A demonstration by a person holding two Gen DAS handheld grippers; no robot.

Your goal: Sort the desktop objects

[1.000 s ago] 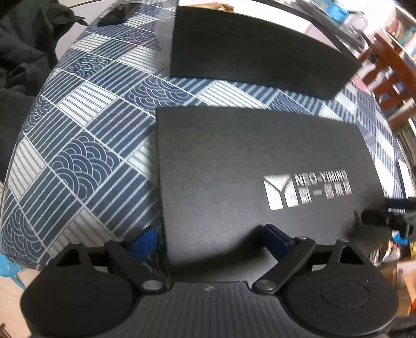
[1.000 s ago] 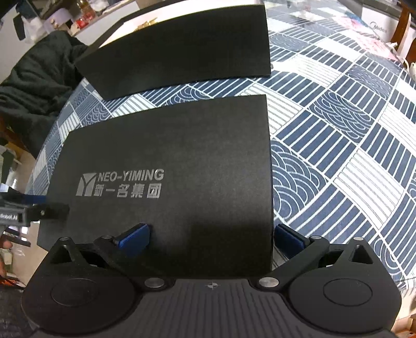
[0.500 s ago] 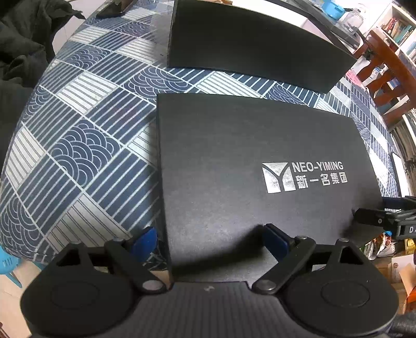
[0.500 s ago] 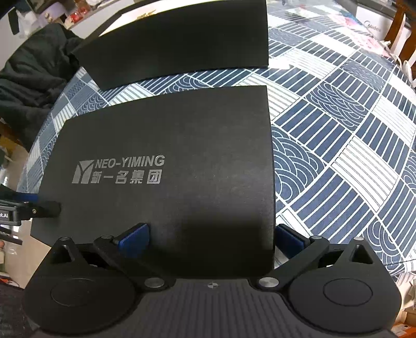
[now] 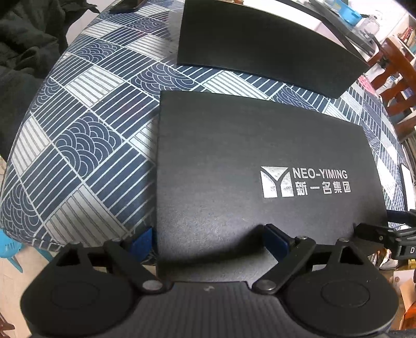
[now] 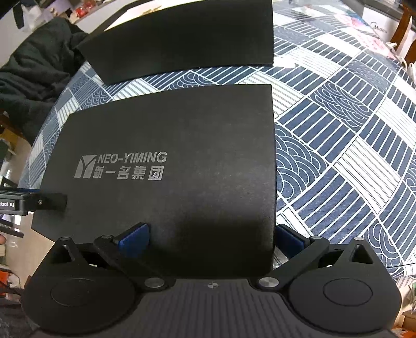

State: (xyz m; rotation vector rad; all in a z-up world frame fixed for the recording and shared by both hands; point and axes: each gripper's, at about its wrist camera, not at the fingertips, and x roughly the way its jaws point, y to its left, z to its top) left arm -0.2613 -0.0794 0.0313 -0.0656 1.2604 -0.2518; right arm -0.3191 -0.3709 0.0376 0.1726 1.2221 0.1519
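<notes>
A flat black box lid (image 5: 247, 161) printed "NEO-YIMING" lies at the near edge of the table; it also shows in the right wrist view (image 6: 182, 161). My left gripper (image 5: 208, 241) is at its near left corner, jaws wide, one blue pad (image 5: 141, 240) outside the left edge and the other on top. My right gripper (image 6: 210, 239) is at its near right corner, jaws wide, straddling the right edge. A second black box part (image 5: 260, 44) lies further back, also in the right wrist view (image 6: 187, 39).
The table wears a blue-and-white patterned cloth (image 5: 85, 135). Dark clothing (image 5: 23, 52) is heaped off the left side. Wooden chairs (image 5: 395, 67) stand at the far right. A dark flat item (image 5: 124, 9) lies at the far left table edge.
Both grippers stay at the lid's near corners with jaws wide. The views shifted slightly; the lid looks a little nearer to the second box part.
</notes>
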